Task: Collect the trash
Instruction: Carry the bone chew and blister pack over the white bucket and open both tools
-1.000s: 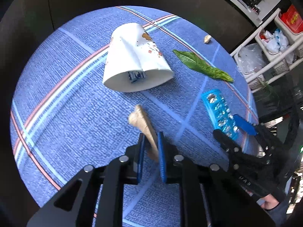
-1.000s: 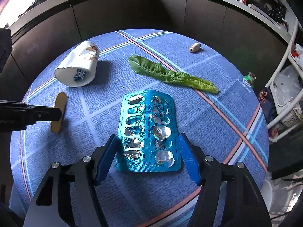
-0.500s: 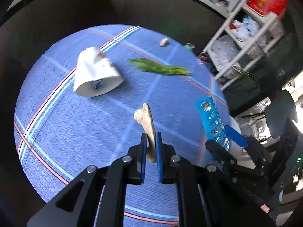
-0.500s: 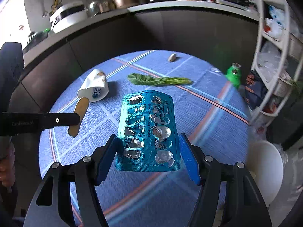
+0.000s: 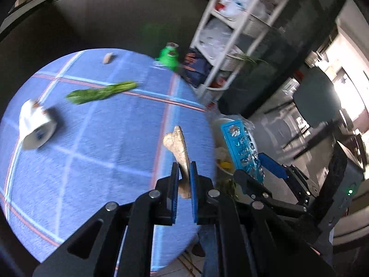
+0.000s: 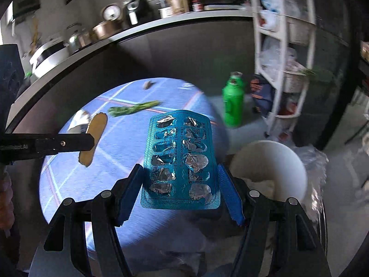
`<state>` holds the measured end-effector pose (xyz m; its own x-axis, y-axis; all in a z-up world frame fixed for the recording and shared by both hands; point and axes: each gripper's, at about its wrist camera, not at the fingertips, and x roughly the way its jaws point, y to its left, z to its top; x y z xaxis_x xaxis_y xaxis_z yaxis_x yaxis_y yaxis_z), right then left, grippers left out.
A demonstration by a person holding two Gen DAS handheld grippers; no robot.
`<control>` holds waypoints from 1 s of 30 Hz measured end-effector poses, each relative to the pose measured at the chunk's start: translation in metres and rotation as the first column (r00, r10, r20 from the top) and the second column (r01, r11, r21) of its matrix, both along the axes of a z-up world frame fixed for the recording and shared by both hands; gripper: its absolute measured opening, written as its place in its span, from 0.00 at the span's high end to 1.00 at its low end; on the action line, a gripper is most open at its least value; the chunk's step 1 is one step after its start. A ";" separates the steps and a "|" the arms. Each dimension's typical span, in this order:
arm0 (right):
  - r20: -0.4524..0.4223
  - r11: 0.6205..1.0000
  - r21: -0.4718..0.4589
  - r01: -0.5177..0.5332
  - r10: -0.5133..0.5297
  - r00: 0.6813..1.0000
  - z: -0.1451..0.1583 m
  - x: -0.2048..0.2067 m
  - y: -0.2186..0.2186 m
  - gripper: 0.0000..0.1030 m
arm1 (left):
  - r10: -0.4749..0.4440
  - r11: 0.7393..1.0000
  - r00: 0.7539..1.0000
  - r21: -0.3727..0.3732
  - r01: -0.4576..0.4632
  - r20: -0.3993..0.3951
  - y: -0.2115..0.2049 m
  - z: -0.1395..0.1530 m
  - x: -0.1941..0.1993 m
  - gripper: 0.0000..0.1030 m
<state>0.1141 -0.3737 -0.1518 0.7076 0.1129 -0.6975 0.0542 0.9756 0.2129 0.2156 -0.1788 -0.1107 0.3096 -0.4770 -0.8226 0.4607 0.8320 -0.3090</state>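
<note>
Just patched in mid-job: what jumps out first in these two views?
The blue foil blister pack, emptied, fills the right wrist view, clamped by its edges in the right gripper beside a white round bin. The left gripper pinches a flat tan scrap above the blue striped round table.

The green bottle (image 6: pixel 233 101) and white shelf rack (image 6: pixel 281 53) crowd the floor behind the white bin (image 6: pixel 276 159).
</note>
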 end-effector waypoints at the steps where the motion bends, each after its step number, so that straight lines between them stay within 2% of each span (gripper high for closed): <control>1: -0.002 1.000 0.002 0.020 -0.020 1.000 -0.002 -0.004 -0.009 0.40 | -0.018 1.000 1.000 0.000 0.018 -0.001 -0.010 0.000 0.000 0.90; 10: -0.037 0.985 -0.017 0.170 -0.171 0.985 -0.029 -0.022 -0.070 0.39 | -0.179 0.984 0.984 0.003 0.179 -0.025 -0.093 -0.007 -0.004 0.90; 16: -0.079 0.973 -0.026 0.230 -0.231 0.970 -0.053 -0.021 -0.100 0.39 | -0.249 0.968 0.965 0.021 0.252 -0.077 -0.145 -0.031 0.005 0.90; 23: -0.133 0.969 -0.039 0.244 -0.247 0.960 -0.088 -0.009 -0.123 0.39 | -0.290 0.951 0.945 0.062 0.302 -0.152 -0.186 -0.070 0.015 0.90; 30: -0.173 0.977 -0.055 0.204 -0.211 0.962 -0.115 0.012 -0.134 0.39 | -0.296 0.941 0.934 0.106 0.321 -0.201 -0.215 -0.110 0.033 0.90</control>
<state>0.1256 -0.5077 -0.2668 0.5774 -0.0513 -0.8148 0.2902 0.9458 0.1461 0.2488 -0.3937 -0.2208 0.0061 -0.4060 -0.9139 0.6484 0.6973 -0.3055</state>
